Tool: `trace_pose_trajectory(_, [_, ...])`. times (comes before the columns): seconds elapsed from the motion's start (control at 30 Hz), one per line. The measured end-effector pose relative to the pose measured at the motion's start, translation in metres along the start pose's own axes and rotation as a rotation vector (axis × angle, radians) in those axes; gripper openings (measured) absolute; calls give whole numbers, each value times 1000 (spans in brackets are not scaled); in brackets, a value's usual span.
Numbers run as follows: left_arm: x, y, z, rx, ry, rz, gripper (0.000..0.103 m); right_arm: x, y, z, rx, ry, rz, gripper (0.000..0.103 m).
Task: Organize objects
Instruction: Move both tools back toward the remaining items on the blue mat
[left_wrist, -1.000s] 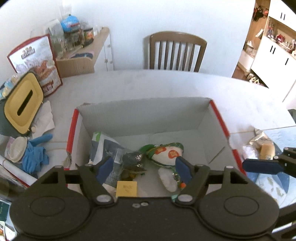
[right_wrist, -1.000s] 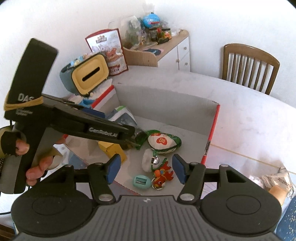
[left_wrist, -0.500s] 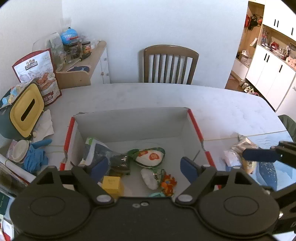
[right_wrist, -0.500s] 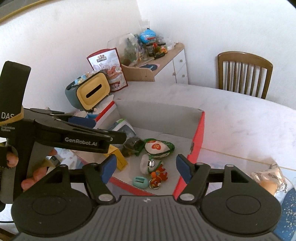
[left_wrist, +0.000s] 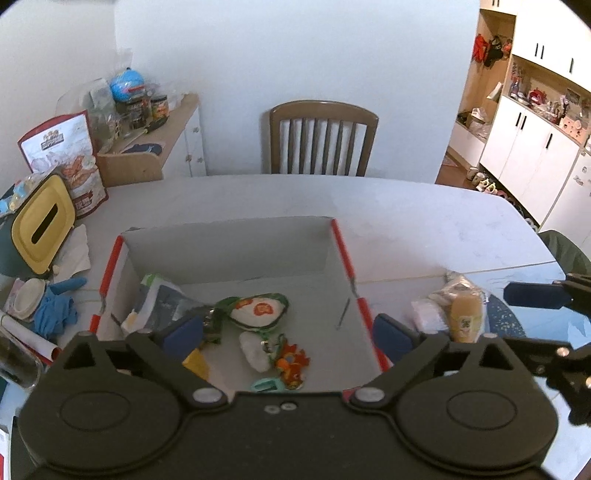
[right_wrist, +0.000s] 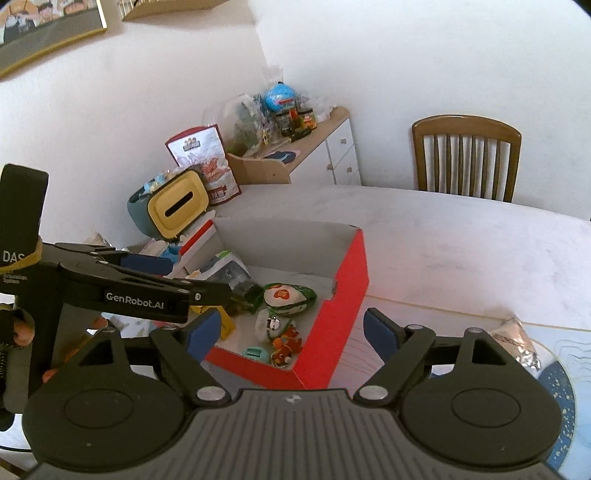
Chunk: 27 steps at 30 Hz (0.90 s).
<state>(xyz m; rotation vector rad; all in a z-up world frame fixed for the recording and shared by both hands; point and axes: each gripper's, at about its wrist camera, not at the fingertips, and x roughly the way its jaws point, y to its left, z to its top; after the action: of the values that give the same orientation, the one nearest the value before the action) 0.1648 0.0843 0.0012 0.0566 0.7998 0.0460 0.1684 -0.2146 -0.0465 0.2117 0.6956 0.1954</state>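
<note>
Here, box (left_wrist: 229, 254) below left gripper (left_wrist: 288, 338), jaws opening, seemingly nothing between.

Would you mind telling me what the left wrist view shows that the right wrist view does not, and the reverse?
Only the left wrist view shows the white cupboards through the doorway, the blue gloves beside the box, and the small yellow bottle among wrappers.

Only the right wrist view shows the framed picture on the wall and the hand holding the left gripper.

Both show the red-edged box with its toys, the yellow tissue holder and the wooden chair.
</note>
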Motion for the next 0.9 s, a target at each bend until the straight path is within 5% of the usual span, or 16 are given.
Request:
trace_pose_trajectory(0.43, [5, -56, -13, 6, -6, -56, 102, -49, -66, -23, 49, -26, -92, 85])
trace_pose_trajectory(0.9, [34, -133, -42, 45, 62, -122, 102, -56, -149, -40, 139, 24, -198, 85])
